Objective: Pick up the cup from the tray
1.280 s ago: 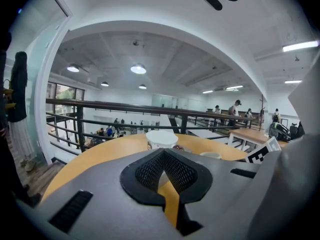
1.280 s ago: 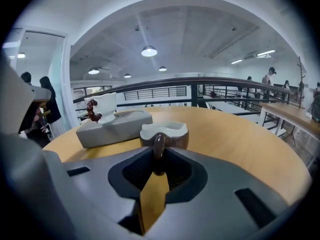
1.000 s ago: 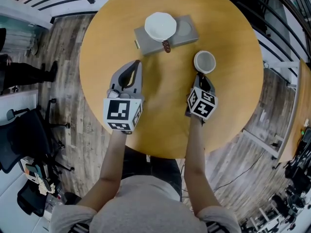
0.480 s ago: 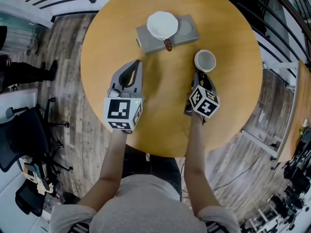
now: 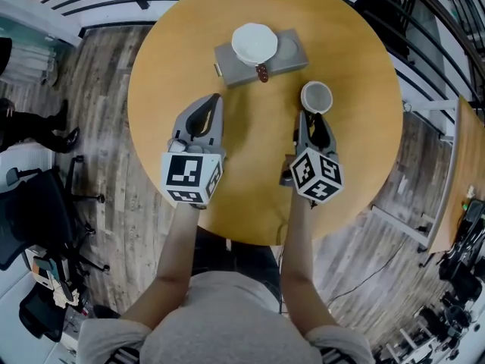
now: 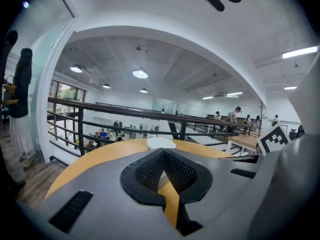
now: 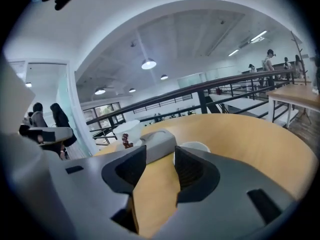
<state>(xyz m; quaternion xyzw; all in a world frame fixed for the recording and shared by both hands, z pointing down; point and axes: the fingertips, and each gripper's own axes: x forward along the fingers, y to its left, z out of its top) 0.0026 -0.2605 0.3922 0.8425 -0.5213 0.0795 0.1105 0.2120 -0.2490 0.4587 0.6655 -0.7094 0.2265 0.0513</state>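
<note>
A white cup (image 5: 317, 97) stands upright on the round wooden table (image 5: 174, 59), to the right of the grey tray (image 5: 292, 58). My right gripper (image 5: 307, 121) sits just behind the cup; its jaws are opening, with only bare tabletop between them. From the right gripper view, the cup (image 7: 192, 147) peeks over the right jaw of the gripper (image 7: 160, 160), beyond the tips. The tray (image 7: 159, 143) lies ahead to the left. My left gripper (image 5: 211, 101) rests at the table's left, shut on nothing, and its pads meet in the left gripper view (image 6: 163, 153).
On the tray stands a white bowl (image 5: 254, 42), with a small brown object (image 5: 262, 73) at the tray's near edge. A metal railing (image 6: 150, 115) runs beyond the table. The floor around it is grey wood planks (image 5: 98, 89).
The right gripper's jaws have spread apart and let go of the cup, which stays on the table. The gripper has drawn back a little toward the person. The left gripper has not moved.
</note>
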